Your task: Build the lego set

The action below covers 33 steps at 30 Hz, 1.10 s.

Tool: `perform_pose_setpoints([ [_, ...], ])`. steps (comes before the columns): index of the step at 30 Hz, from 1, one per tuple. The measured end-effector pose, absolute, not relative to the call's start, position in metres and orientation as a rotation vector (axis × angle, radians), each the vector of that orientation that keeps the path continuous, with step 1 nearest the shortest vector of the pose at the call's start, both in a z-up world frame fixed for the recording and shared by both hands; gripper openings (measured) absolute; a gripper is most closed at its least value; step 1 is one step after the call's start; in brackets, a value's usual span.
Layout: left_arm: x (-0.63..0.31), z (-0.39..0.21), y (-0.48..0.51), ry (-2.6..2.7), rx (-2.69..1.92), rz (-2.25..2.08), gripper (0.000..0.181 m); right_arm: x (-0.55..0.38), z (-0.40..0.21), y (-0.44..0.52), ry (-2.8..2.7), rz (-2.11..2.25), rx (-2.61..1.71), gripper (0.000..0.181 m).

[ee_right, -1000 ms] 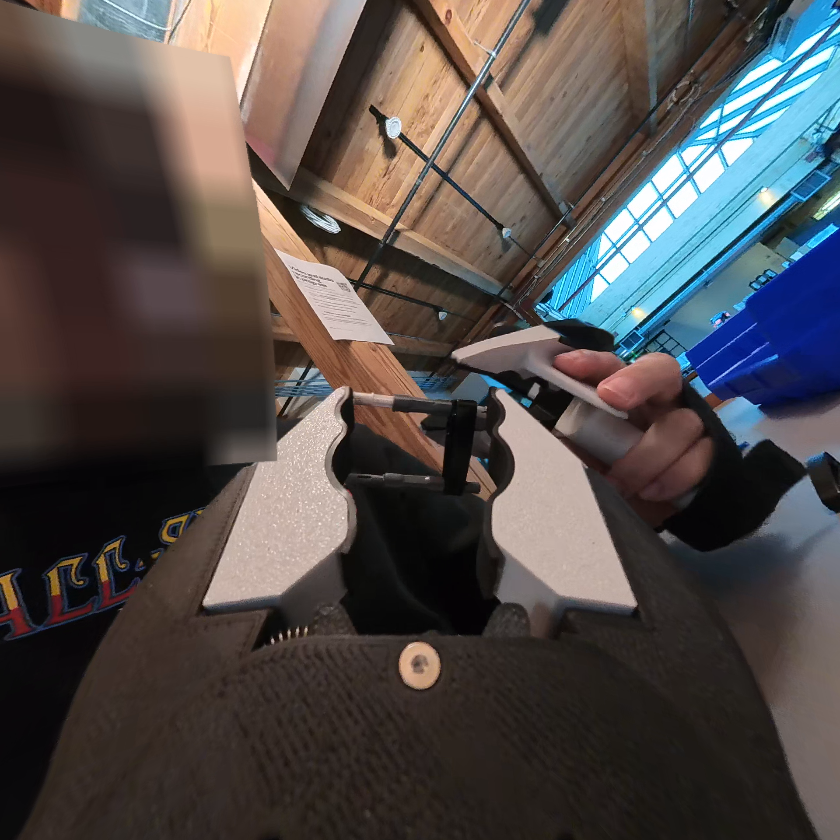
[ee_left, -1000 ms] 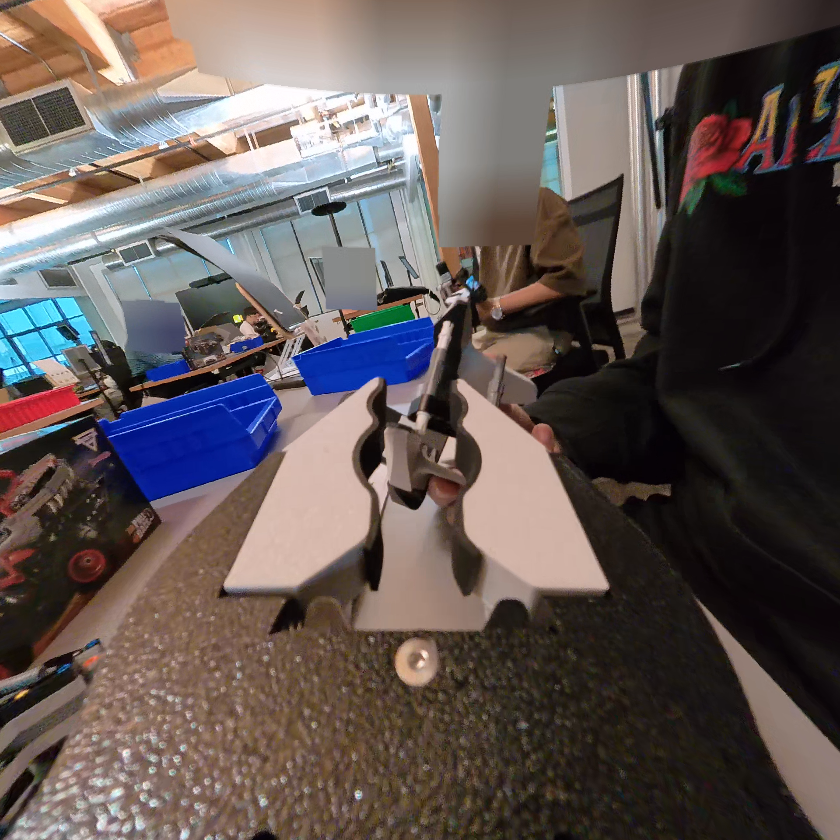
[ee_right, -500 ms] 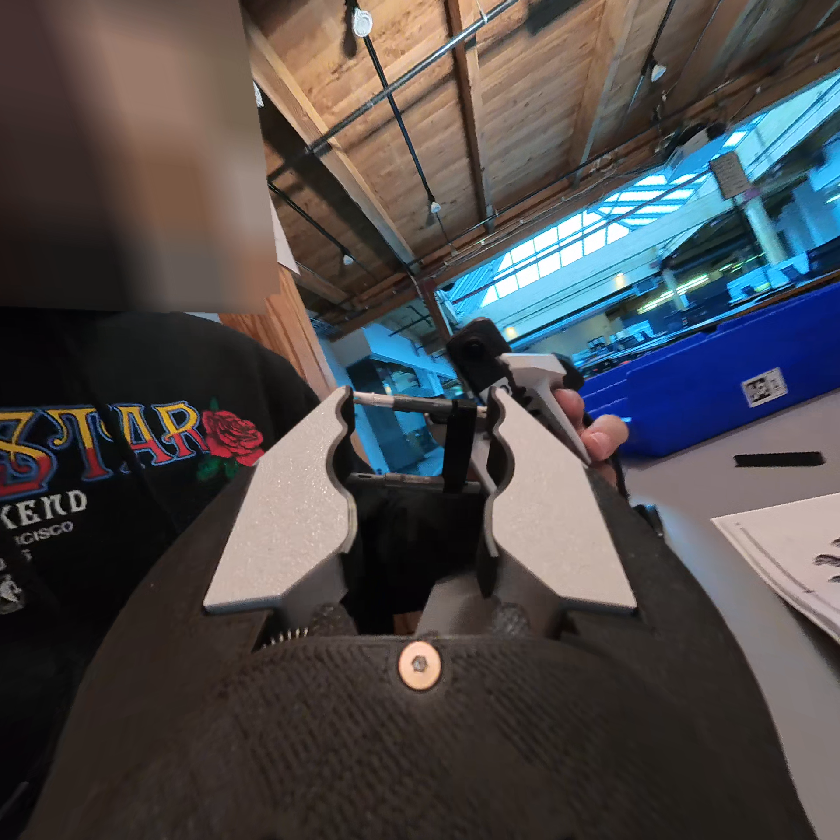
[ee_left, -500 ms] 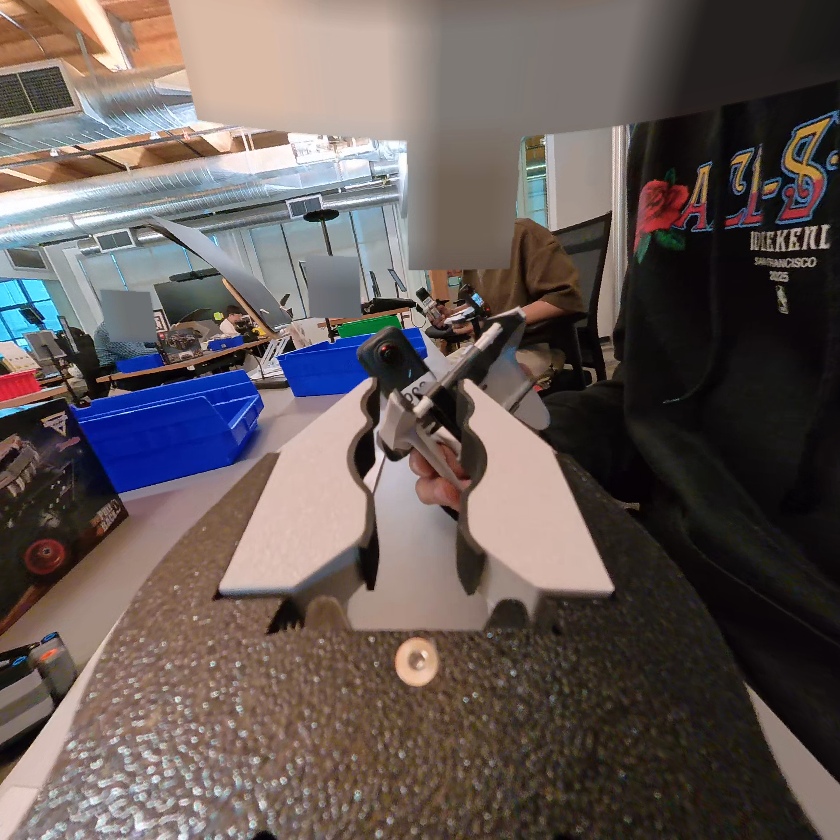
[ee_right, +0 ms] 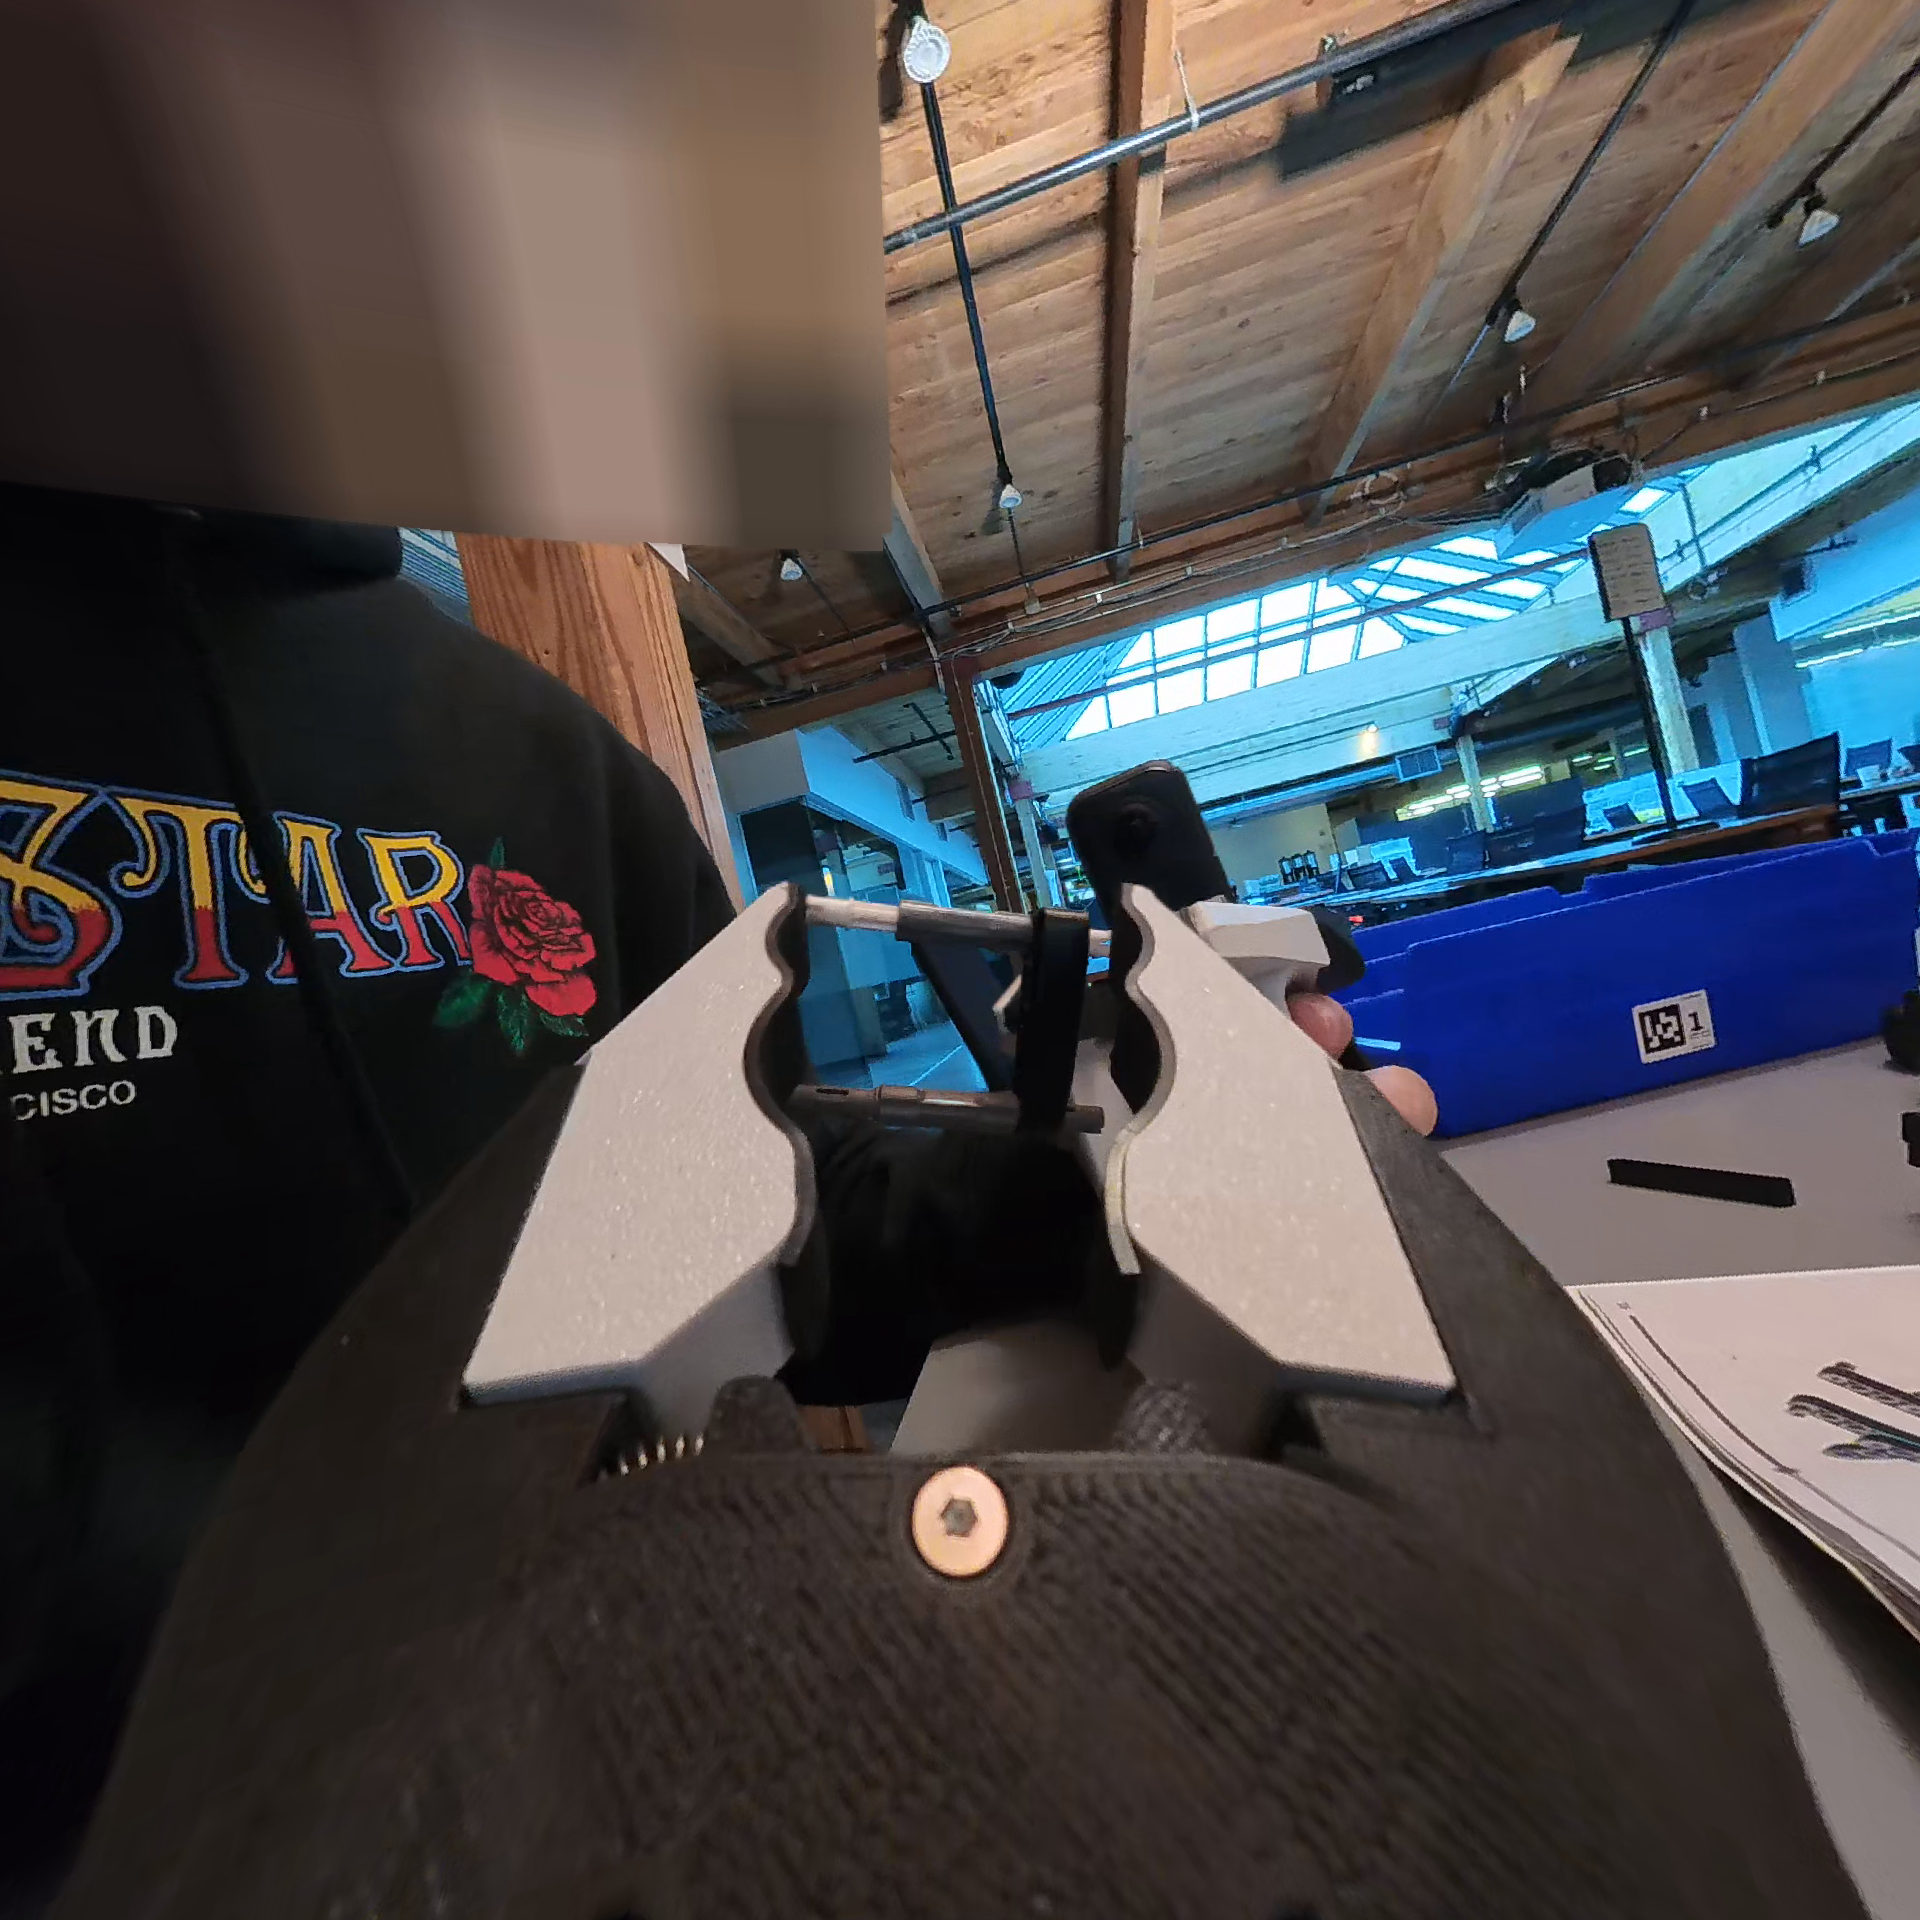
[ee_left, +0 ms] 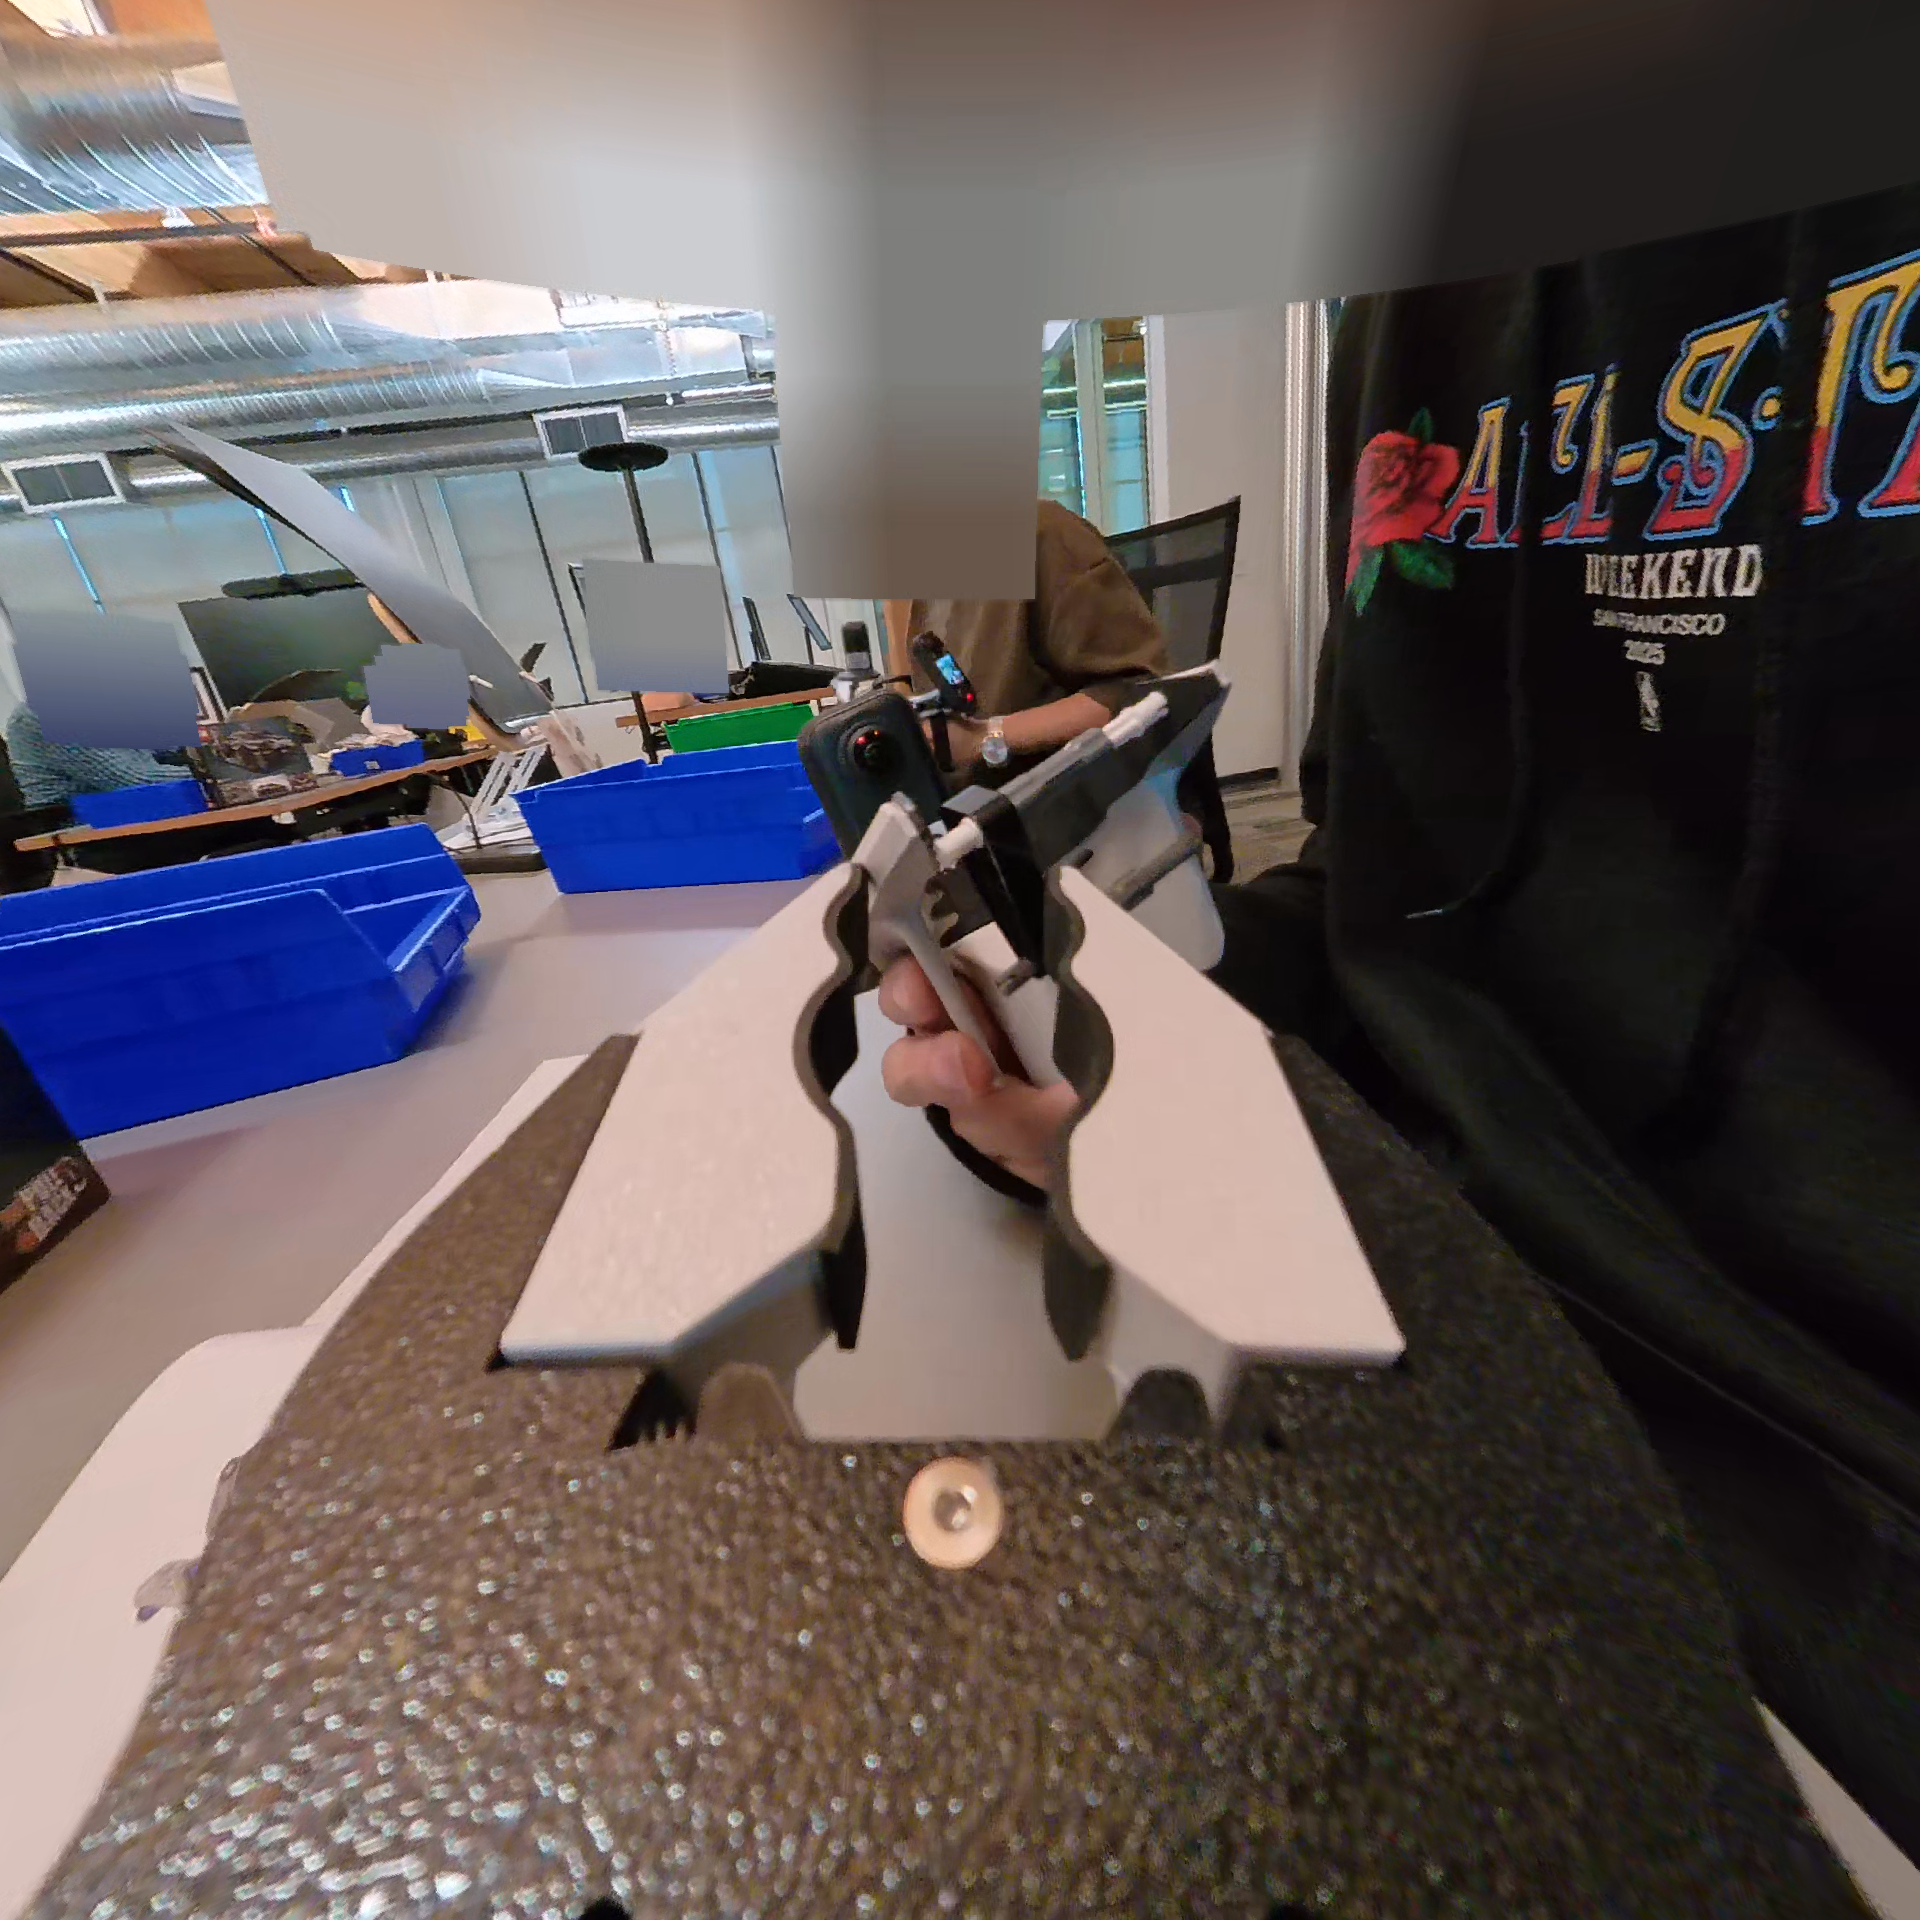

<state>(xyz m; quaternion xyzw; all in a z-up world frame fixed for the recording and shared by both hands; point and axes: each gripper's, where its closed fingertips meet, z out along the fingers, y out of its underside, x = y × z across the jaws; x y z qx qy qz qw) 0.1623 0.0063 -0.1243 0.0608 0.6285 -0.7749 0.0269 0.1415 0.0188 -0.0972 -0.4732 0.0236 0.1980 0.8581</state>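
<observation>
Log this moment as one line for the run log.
left gripper: open, empty | right gripper: shut on lego piece, a black bar on two rods | both held up, facing each other

- We see a grey table w/ blue bins along its far side.
- Black lego bar lies flat nr a bin.
- Printed sheets lie at the near edge.
- Dark box stands on our left.
</observation>
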Motion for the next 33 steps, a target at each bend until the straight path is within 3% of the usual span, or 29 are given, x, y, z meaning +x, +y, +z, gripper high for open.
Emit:
perform_pose_setpoints([
  [33, 0.162, -0.135, 0.0, 2.024, 0.192, -2.328, 0.024, 0.148, -0.096, 0.016, 0.082, 0.415, -0.97, 0.051],
])
